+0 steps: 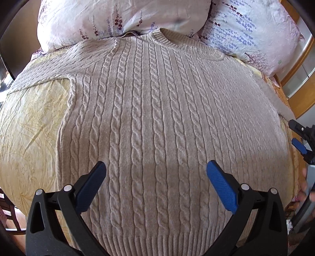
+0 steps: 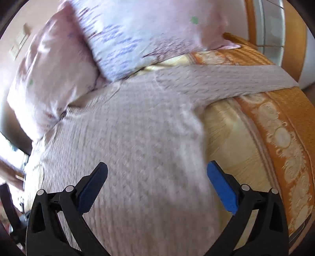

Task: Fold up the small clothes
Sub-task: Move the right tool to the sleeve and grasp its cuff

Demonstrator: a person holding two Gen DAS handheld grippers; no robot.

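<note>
So: sweater lying flat below pillows, nothing folded yet | left gripper, right gripper hovering, fingers apart, holding nothing

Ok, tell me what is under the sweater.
The sweater lies flat on a yellow patterned bedspread, visible along both sides. Its collar reaches the pillows. Whatever lies directly beneath the knit is covered.

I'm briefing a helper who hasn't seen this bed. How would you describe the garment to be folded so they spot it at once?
Look at the bed with the pale yellow cover and two floral pillows at its head. Spread flat across the middle, collar touching the pillows, lies the beige sweater. Its raised cable-knit ropes, ribbed crew neck and outstretched sleeves set it apart from the smooth printed bedding.
</note>
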